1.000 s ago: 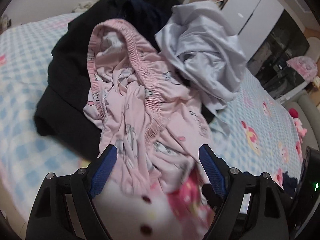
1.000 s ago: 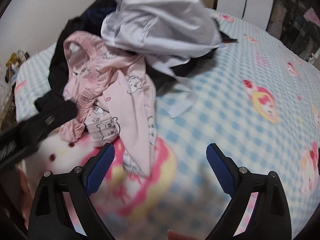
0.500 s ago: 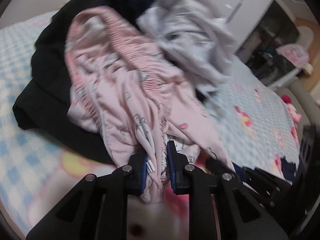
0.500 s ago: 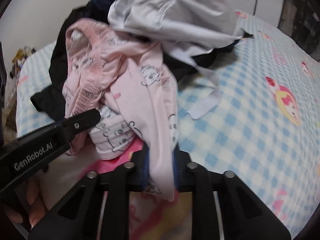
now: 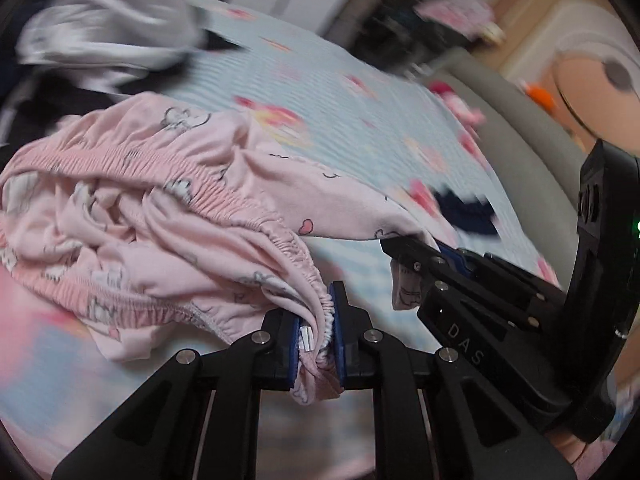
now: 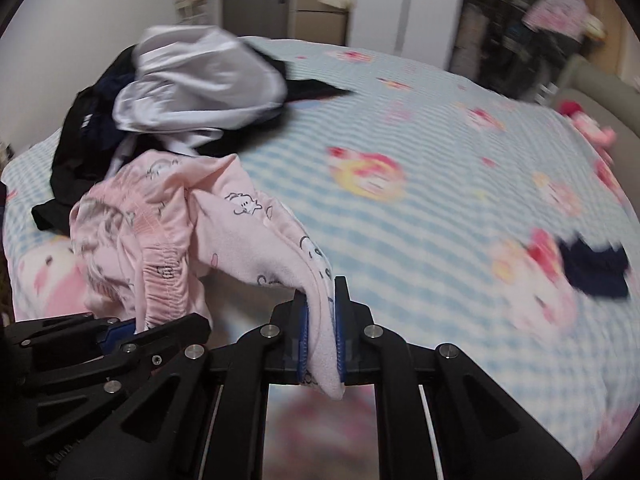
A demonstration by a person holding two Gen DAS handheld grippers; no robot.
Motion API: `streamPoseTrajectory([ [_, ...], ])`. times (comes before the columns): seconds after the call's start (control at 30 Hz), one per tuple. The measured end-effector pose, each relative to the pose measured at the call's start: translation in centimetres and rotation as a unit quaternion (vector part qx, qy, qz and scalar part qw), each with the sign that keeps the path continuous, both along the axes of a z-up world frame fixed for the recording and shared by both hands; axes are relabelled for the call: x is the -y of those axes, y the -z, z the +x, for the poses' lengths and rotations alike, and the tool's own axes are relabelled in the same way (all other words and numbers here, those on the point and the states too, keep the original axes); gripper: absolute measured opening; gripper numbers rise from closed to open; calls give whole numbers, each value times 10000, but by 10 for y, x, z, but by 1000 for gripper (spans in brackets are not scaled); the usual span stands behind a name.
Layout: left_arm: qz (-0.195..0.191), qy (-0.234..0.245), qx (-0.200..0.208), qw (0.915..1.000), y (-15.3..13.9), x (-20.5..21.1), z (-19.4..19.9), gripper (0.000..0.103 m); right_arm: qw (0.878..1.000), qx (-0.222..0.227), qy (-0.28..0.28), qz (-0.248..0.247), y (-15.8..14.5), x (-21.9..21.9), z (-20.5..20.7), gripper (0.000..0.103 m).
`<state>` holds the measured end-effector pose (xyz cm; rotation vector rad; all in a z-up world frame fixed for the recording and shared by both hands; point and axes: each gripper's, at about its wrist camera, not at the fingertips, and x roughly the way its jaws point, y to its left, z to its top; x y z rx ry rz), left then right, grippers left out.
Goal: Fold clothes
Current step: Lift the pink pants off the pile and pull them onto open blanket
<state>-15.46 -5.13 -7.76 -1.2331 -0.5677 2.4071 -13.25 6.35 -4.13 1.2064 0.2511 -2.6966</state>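
Left wrist view: at the upper left of the frame lies a blurred heap of clothes [image 5: 104, 36], pale grey over black, on a bed [image 5: 360, 92] with a blue checked, cartoon-printed cover. Below it, filling the left and middle, the pink pyjama bottoms [image 5: 160, 220] hang bunched, their gathered waistband curving down to the bottom centre. There the left gripper [image 5: 316, 344] is clamped tight on the elastic edge, jaws nearly together with only cloth between. At the right, the right gripper [image 5: 432, 258] pinches another part of the same garment, and a small dark navy item [image 5: 468, 216] lies on the cover behind it.

Right wrist view: the heap sits at upper left, the pink garment at left centre, and the gripper at bottom centre is closed on a fold of pink cloth.

A second ago both grippers stood wide open in front of the pile, with the pink bottoms lying on it. Now both have bitten down and drawn the garment clear of the heap towards the near bed edge. It seems singled out, still crumpled, and likely needs spreading flat on open bed before any fold.
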Motion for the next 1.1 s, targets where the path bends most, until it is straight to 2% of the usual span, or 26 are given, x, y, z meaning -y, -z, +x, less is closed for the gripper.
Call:
streamPoseTrajectory([
  [0.13, 80, 707, 159, 9973, 3, -70, 3, 14, 9980, 179, 613, 4, 6, -76, 21, 10],
  [0.27, 113, 1050, 310, 9939, 5, -110, 24, 14, 9926, 370, 1095, -363, 11, -138, 41, 11],
  [0.37, 130, 1185, 414, 9920, 7, -126, 28, 11, 9901, 455, 1175, -626, 16, -152, 54, 17],
  [0.43, 112, 1180, 480, 9918, 13, -134, 33, 14, 9880, 514, 1218, -801, 19, -161, 62, 19],
  [0.47, 103, 1177, 512, 9917, 15, -139, 35, 17, 9868, 543, 1239, -888, 21, -165, 66, 25],
  [0.53, 264, 1113, 543, 9920, 21, -122, 44, 26, 9827, 634, 1244, -1217, 23, -173, 73, 31],
  [0.6, 439, 998, 501, 9928, 26, -105, 52, 28, 9765, 724, 1094, -1708, 23, -174, 80, 34],
  [0.67, 604, 826, 378, 9940, 27, -88, 59, 30, 9766, 837, 731, -1842, 27, -159, 83, 42],
  [0.7, 642, 705, 333, 9949, 26, -79, 63, 34, 9764, 895, 542, -1890, 29, -150, 84, 43],
  [0.83, 397, 105, 268, 9988, 26, -50, 70, 35, 9744, 1157, -1, -1926, 44, -119, 86, 43],
  [0.93, 240, -133, 303, 9992, 31, -37, 74, 35, 9792, 1296, 159, -1551, 64, -106, 83, 46],
  [0.97, 162, -179, 311, 9992, 32, -35, 75, 35, 9786, 1354, 236, -1533, 70, -107, 83, 46],
  [1.03, 236, -158, 345, 9990, 35, -36, 77, 33, 9717, 1458, 388, -1818, 78, -117, 82, 46],
  [1.1, 480, -6, 331, 9983, 34, -37, 77, 33, 9622, 1473, 699, -2183, 80, -135, 81, 29],
])
